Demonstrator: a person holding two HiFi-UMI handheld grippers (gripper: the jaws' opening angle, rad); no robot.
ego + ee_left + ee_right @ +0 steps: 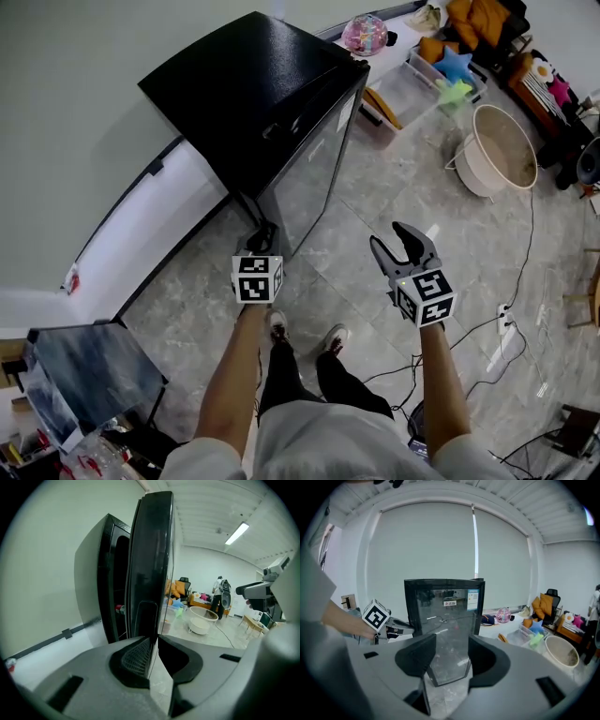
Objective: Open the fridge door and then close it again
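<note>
Left gripper (153,644) narrow, fingers clamped on the door (151,559) edge, a grip for swinging it. Door ajar; the gap to the fridge (246,89) body lies just left of the fingers. Right gripper (452,654) wide and empty, fridge well ahead, probably not needed.

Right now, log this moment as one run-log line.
fridge door: ajar | left tongs: clamped on its edge | right tongs: open, empty, clear of door
</note>
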